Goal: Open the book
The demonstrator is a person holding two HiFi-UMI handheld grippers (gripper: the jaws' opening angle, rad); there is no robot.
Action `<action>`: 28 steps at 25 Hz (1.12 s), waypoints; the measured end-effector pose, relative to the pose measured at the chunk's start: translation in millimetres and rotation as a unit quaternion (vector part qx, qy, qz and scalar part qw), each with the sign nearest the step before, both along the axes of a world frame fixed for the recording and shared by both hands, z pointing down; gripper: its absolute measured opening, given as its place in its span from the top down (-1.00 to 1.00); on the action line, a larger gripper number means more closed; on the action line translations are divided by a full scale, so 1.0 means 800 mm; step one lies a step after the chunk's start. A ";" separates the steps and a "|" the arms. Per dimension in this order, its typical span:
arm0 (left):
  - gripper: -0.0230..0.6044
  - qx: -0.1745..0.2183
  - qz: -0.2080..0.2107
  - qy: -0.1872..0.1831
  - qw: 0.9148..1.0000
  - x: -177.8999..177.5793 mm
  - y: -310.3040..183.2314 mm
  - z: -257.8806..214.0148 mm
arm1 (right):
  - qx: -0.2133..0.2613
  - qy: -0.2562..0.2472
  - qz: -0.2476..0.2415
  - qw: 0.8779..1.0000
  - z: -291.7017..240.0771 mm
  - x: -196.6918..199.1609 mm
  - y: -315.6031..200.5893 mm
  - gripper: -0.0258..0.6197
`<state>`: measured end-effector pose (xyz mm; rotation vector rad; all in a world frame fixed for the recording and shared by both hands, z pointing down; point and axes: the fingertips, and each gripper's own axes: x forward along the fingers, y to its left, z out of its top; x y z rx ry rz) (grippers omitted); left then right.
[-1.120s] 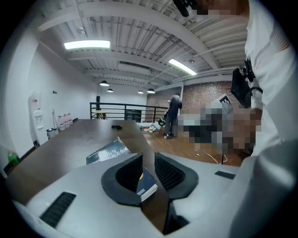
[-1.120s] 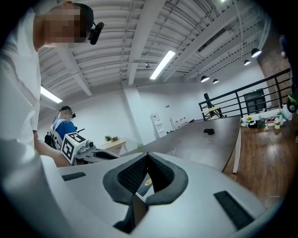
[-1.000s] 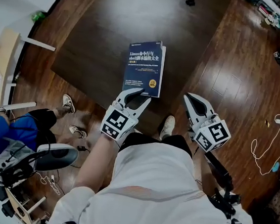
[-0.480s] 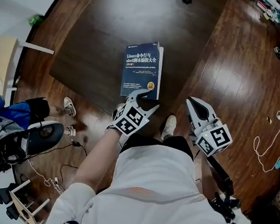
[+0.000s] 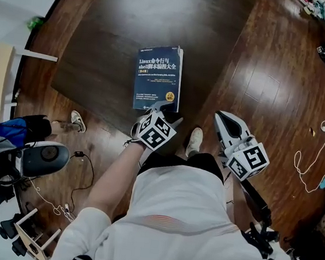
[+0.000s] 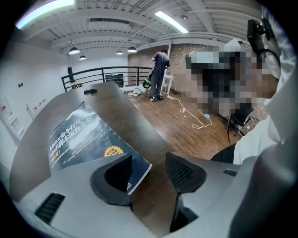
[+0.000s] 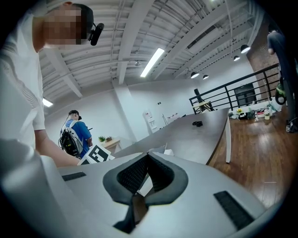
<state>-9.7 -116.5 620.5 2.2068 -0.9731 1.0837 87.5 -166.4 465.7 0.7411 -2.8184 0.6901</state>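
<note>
Blue paperback book [image 5: 158, 77]: closed, front cover up with white and yellow print, lying flat on the bench close to its near edge.
Dark brown wooden bench [image 5: 133, 25]: broad and glossy; the book is the only thing on its near half.
Left tool [image 5: 168, 119]: grey two-jaw tool with a black-and-white marker cube [image 5: 156, 133], held at the book's near right corner.
Left tool state: released, jaws well apart. In the left gripper view [image 6: 149, 160] the corner of the book [image 6: 84, 139] reaches into the gap on the side of the view's left jaw, while the other jaw stands off over bare bench [image 6: 125, 111]. Whether a pad touches the cover cannot be told.
Right tool [image 5: 221, 114]: grey, carrying its own marker cube [image 5: 250, 160], held off the bench's near edge to the right of the book and apart from it, over the wooden floor [image 5: 270, 97].
Right tool state: clenched on nothing; in the right gripper view [image 7: 148, 155] the ribbed pads meet at the tips.
Small black object [image 7: 197, 123]: far along the bench; too small to identify.
White shoe [image 5: 194, 141]: on the floor between the two tools.
White cable [image 5: 309, 165]: loose on the floor at the right.
Person in a blue top [image 7: 74, 135]: beyond the bench in the right gripper view, wearing a backpack.
</note>
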 end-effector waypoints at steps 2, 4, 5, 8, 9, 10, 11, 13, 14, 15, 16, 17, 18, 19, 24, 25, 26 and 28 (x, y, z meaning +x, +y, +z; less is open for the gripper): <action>0.20 -0.008 -0.014 -0.009 1.000 -0.003 0.000 0.006 | -0.002 0.001 0.000 1.000 0.002 0.001 0.000 0.91; 0.20 -0.015 -0.030 -0.013 0.999 -0.005 0.001 0.012 | -0.003 0.002 0.000 1.000 0.003 0.001 -0.001 0.91; 0.20 -0.018 -0.037 -0.014 0.999 -0.005 0.002 0.014 | -0.004 0.002 0.000 1.000 0.004 0.001 -0.001 0.91; 0.20 -0.019 -0.055 -0.017 0.998 -0.007 0.000 0.019 | -0.008 0.003 0.001 1.000 0.004 0.000 -0.002 0.91; 0.21 -0.018 -0.061 -0.018 0.998 -0.008 -0.001 0.020 | -0.009 0.002 0.000 1.000 0.005 0.000 -0.003 0.91; 0.21 -0.017 -0.066 -0.022 0.997 -0.009 -0.002 0.020 | -0.010 0.002 -0.002 1.000 0.005 0.000 -0.003 0.91; 0.21 -0.015 -0.069 -0.028 0.997 -0.009 -0.003 0.020 | -0.010 0.001 -0.004 1.000 0.006 0.000 -0.004 0.91; 0.23 -0.011 -0.073 -0.044 0.996 -0.010 -0.004 0.021 | -0.009 0.001 -0.006 1.000 0.007 -0.002 -0.004 0.91; 0.23 -0.010 -0.077 -0.050 0.996 -0.011 -0.003 0.021 | -0.009 0.001 -0.007 1.000 0.007 -0.003 -0.003 0.91; 0.24 -0.011 -0.083 -0.054 0.995 -0.012 -0.003 0.021 | -0.010 0.001 -0.007 1.000 0.006 -0.004 -0.002 0.91; 0.25 -0.012 -0.092 -0.056 0.994 -0.014 -0.002 0.020 | -0.011 0.001 -0.007 1.000 0.006 -0.005 -0.001 0.91; 0.30 -0.014 -0.101 -0.059 0.993 -0.016 -0.003 0.020 | -0.013 0.001 -0.008 1.000 0.007 -0.005 0.000 0.91; 0.38 -0.016 -0.109 -0.064 0.992 -0.017 -0.005 0.021 | -0.014 0.001 -0.010 1.000 0.008 -0.004 -0.002 0.91; 0.42 -0.015 -0.113 -0.073 0.991 -0.016 -0.008 0.022 | -0.016 0.002 -0.011 1.000 0.010 -0.002 -0.004 0.91; 0.42 0.015 -0.092 -0.139 0.986 -0.018 0.001 0.026 | -0.014 0.005 -0.012 1.000 0.010 -0.004 0.002 0.91; 0.42 0.017 -0.094 -0.142 0.985 -0.021 0.004 0.026 | -0.014 0.005 -0.012 1.000 0.010 -0.006 0.005 0.91; 0.42 0.016 -0.097 -0.142 0.985 -0.022 0.004 0.025 | -0.015 0.005 -0.012 1.000 0.010 -0.006 0.005 0.91; 0.43 0.013 -0.097 -0.139 0.985 -0.018 -0.004 0.025 | -0.016 0.008 -0.013 1.000 0.012 -0.001 -0.004 0.91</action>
